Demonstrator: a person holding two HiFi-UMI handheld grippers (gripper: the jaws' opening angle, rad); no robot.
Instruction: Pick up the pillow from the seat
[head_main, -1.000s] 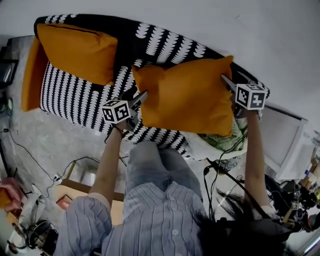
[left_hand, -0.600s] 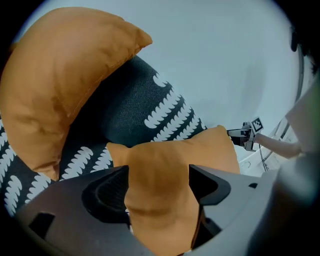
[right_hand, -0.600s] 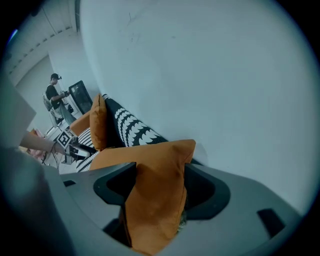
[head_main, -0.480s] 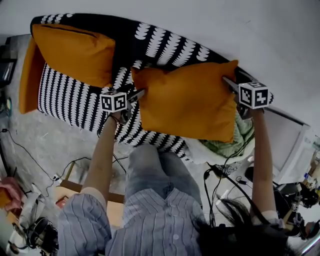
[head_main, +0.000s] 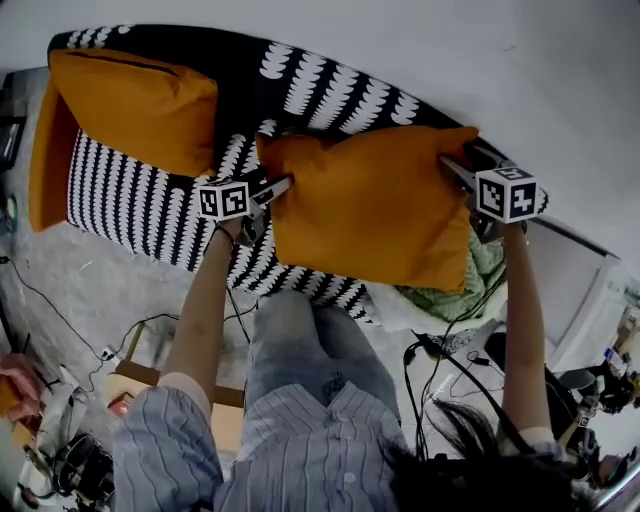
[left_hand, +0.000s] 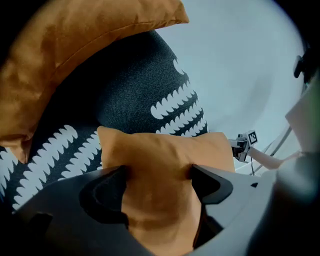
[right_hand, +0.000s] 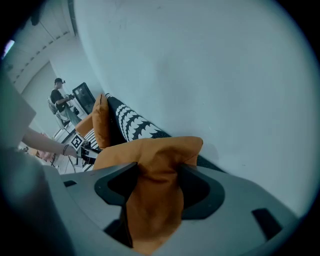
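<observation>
An orange pillow (head_main: 370, 205) hangs between my two grippers in front of the black-and-white patterned sofa (head_main: 150, 200). My left gripper (head_main: 272, 192) is at the pillow's left edge. In the left gripper view the pillow (left_hand: 160, 165) fills the gap of the left gripper (left_hand: 159, 175); its jaws are opening, with the pads still dimpling the fabric. My right gripper (head_main: 455, 170) holds the upper right corner. In the right gripper view the right gripper (right_hand: 157, 172) is shut on the bunched pillow (right_hand: 155, 165).
A second orange pillow (head_main: 130, 105) leans on the sofa's left end. Green cloth (head_main: 485, 265) and a white box (head_main: 580, 290) lie right of the sofa. Cables (head_main: 440, 350) run over the floor. A person (right_hand: 60, 97) stands far off by a screen.
The pillow and both grippers have drifted slightly up and back toward the sofa's backrest. The left gripper sits a little higher on the pillow's left edge.
</observation>
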